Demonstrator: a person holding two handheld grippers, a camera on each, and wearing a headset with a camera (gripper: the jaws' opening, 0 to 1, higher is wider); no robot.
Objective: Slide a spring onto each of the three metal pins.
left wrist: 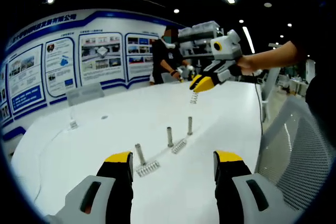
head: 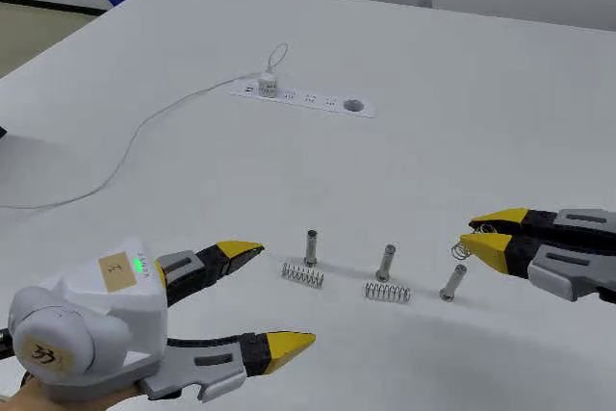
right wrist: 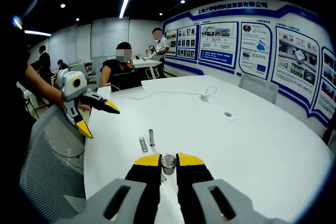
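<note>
Three metal pins stand on the white table (head: 462, 93): the left pin (head: 311, 245), the middle pin (head: 386, 262) and the right pin (head: 452, 281), which leans. Loose springs lie beside the left pin (head: 302, 274) and the middle pin (head: 388, 292). My right gripper (head: 469, 231) is shut on a third spring (head: 461, 250), held just above and right of the right pin. In the right gripper view this spring (right wrist: 168, 162) sits between the yellow tips of the right gripper (right wrist: 168, 158). My left gripper (head: 269, 295) stands open and holds nothing, left of the pins. From the left gripper (left wrist: 173, 158) the pins (left wrist: 169, 136) line up ahead.
A white power strip (head: 303, 98) with a plugged adapter and a cable (head: 125, 146) lies further back on the table. People sit and stand at tables (right wrist: 123, 61) in the background. A mesh chair back (left wrist: 294, 150) stands beside the table.
</note>
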